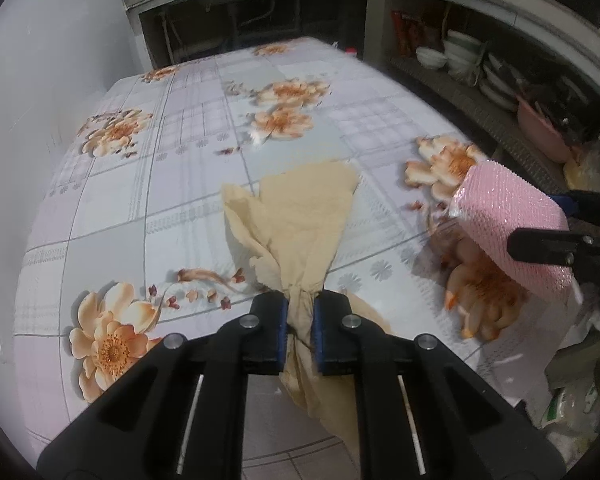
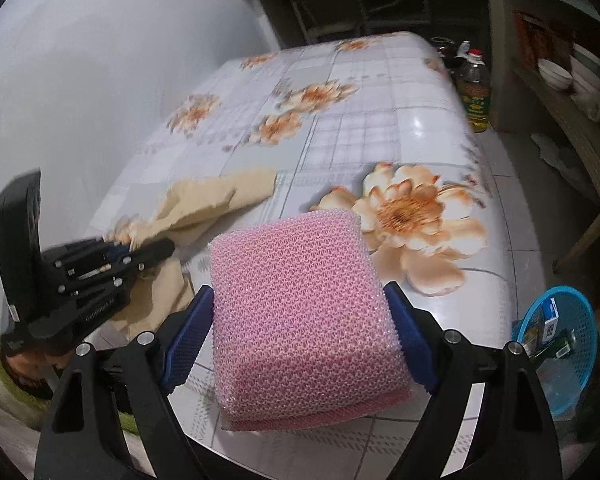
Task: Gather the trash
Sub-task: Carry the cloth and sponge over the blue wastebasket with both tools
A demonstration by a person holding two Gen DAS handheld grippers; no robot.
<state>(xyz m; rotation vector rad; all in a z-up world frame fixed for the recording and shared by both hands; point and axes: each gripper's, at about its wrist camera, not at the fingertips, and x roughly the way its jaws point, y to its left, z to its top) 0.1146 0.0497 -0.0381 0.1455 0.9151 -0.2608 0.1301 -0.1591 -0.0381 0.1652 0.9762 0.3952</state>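
My left claw (image 1: 301, 320) pinches the beige paper napkin (image 1: 296, 220); at three o'clock, my right claw (image 2: 300, 340) clamps the pink sponge (image 2: 304, 312).

the left hand-held gripper (image 1: 301, 322), black with blue pads, points steeply downward, its jaws pinched almost together on a crumpled beige paper napkin (image 1: 300, 224). the right hand-held gripper (image 2: 306, 320), of the same make, also tilts downward, its jaws spread wide with both blue pads pressed against the sides of a pink mesh-covered sponge block (image 2: 300, 312).
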